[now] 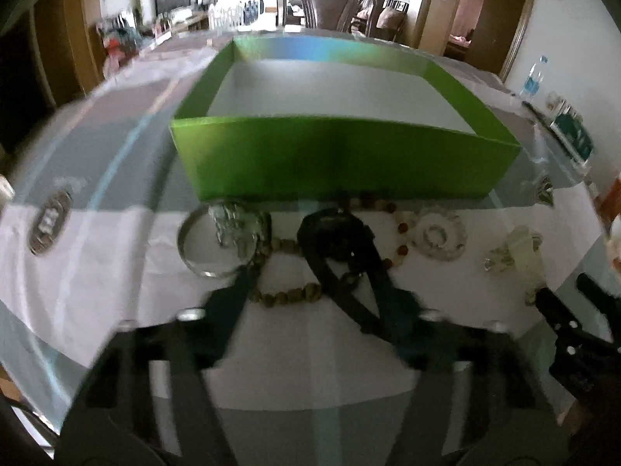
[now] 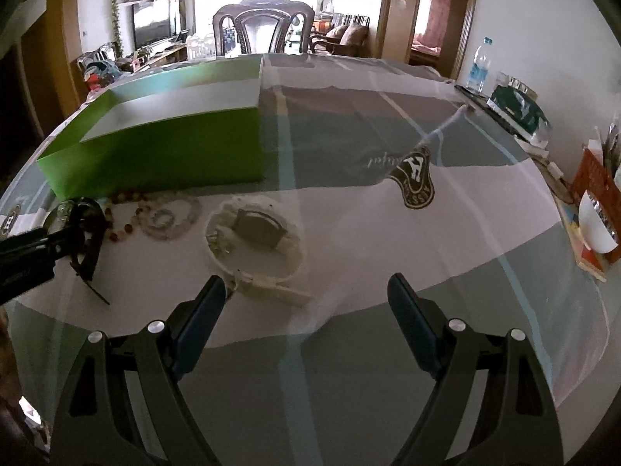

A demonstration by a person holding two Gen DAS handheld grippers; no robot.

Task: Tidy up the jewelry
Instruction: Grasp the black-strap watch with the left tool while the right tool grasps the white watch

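Green box (image 1: 341,155): open-topped, white floor bare in both views; taken as the landmark and as the likely destination. Jewelry laid in a row just before its near wall, on the patterned tablecloth (image 2: 388,233). Black watch (image 1: 335,233): directly in front of the box's near wall, straps trailing away from it. Olive bead bracelet (image 1: 287,295): beside the watch, farther from the box, partly under a strap. Metal bangle (image 1: 209,240): toward the box's left corner, a clear faceted piece lying across it. Reddish bead strand (image 1: 396,229) and clear crystal bracelet (image 1: 436,237): toward the box's right half. White watch (image 2: 256,240): beyond the box's right end, coiled. Left gripper (image 1: 318,283): jaws partly drawn in, straddling the black watch's straps; whether the pads press is blurred, cannot be told. Right gripper (image 2: 306,291): spread wide, nothing between the jaws, near the white watch. Handling note: the watch is best taken at the case or both straps together, the bead bracelet kept clear of the closing pads, and lifted above the near wall before release.
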